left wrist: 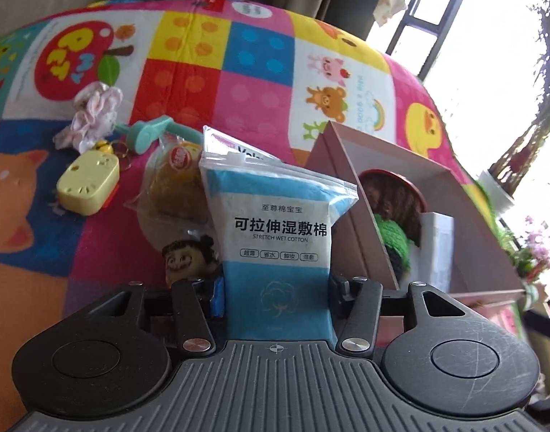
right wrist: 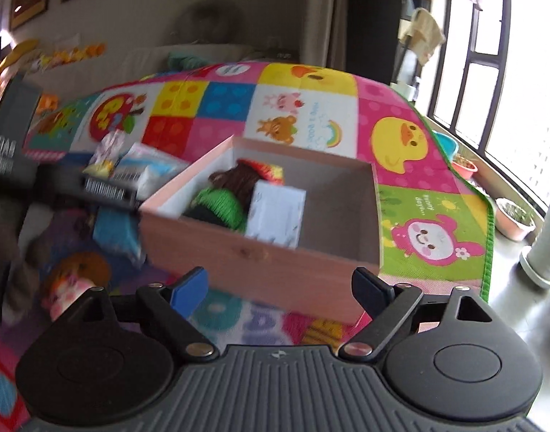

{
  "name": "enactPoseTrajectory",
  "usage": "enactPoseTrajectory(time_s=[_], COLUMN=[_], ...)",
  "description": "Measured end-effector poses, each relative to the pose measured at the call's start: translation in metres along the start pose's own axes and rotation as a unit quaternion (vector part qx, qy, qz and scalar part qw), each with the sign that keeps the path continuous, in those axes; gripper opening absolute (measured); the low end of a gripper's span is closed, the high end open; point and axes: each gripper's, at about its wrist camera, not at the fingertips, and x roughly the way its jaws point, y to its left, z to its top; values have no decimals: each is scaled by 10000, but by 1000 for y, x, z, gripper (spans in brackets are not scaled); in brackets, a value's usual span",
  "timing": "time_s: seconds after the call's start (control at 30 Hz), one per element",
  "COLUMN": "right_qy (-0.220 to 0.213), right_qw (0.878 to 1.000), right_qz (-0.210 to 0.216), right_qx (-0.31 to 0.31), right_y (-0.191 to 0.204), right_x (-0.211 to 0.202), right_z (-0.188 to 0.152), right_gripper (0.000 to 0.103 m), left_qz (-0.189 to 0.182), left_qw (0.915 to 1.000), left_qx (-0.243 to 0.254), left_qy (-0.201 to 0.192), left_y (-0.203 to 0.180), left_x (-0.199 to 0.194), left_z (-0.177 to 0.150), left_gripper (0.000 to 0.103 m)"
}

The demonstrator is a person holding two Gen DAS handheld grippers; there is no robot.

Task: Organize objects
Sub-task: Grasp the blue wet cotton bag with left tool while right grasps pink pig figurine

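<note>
1. The left gripper [left wrist: 276,288] is clamped on the pack [left wrist: 275,230] of cotton pads. The pack stands upright between the jaws, its lower sides pinched and its top rising toward 12 o'clock above the mat [left wrist: 238,72].
2. The right gripper [right wrist: 280,288] has its jaws spread wide with nothing between them. The box [right wrist: 260,252] sits at 12 o'clock just beyond the fingertips, apart from them.
3. From the left wrist, the box [left wrist: 361,223] is at 3 o'clock of the pack, seen along one wall, with the yarn [left wrist: 393,241] and a white carton [left wrist: 437,248] inside.
4. Only the left wrist view shows the loose items at 10 o'clock of the pack: a yellow case [left wrist: 87,183] with a keyring, a pink scrunchie [left wrist: 94,115], a teal tool [left wrist: 148,135], a wrapped bun [left wrist: 174,187] and a doll head [left wrist: 188,255] just left of the pack's base.
5. Only the right wrist view looks down into the open box: green, brown and red yarn [right wrist: 224,201] at 10 o'clock inside it, the white carton [right wrist: 275,216] touching the yarn. The left side of this view is blurred.
6. The pack reads "可拉伸湿敷棉", "STRETCH WET COTTON" and "至尊棉宝宝" above. The mat's apple print reads "PET".
</note>
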Motion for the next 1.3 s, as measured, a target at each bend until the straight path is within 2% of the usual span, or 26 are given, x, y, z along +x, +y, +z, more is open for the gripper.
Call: enactPoseTrajectory(time_s=[0.17,0.3,0.47,0.57,0.63,0.7,0.77,0.97,1.03,1.3], right_qy=[161,314,640,774,665,487,355,485,537,616], right_qw=[9970,9912,9806,9691,9633,9647,9713,9879,9877,9820], right_qz=[712,1235,1818,2316,2558,2496,2207,1443,1457,1694], right_qx=[-248,-364,-349,-346,-465,-683,-808,-300,-171,-561], right_y=[31,58,98,117,125,129,127,97,91,116], right_x=[-1,5,14,8,-2,-12,-17,-2,1,10], right_z=[-10,-10,-11,-9,-6,-2,0,13,14,9], right_gripper=[90,90,90,90,90,90,90,90,90,90], left_qz=[-214,-2,433,461,430,370,310,65,29,162], left_qw=[9994,9992,9986,9982,9984,9988,9991,9996,9997,9993], left_qx=[179,135,-141,-333,-341,-318,-291,-259,-254,-330], left_qy=[-183,-380,-284,-195,-147,-106,-73,24,41,7], left_y=[7,28,62,75,76,73,70,63,61,66], left_x=[-65,-109,-122,-122,-121,-120,-118,-110,-108,-112], left_z=[-17,-27,-40,-48,-52,-56,-61,-70,-72,-70], left_gripper=[55,55,55,55,55,55,55,55,55,55])
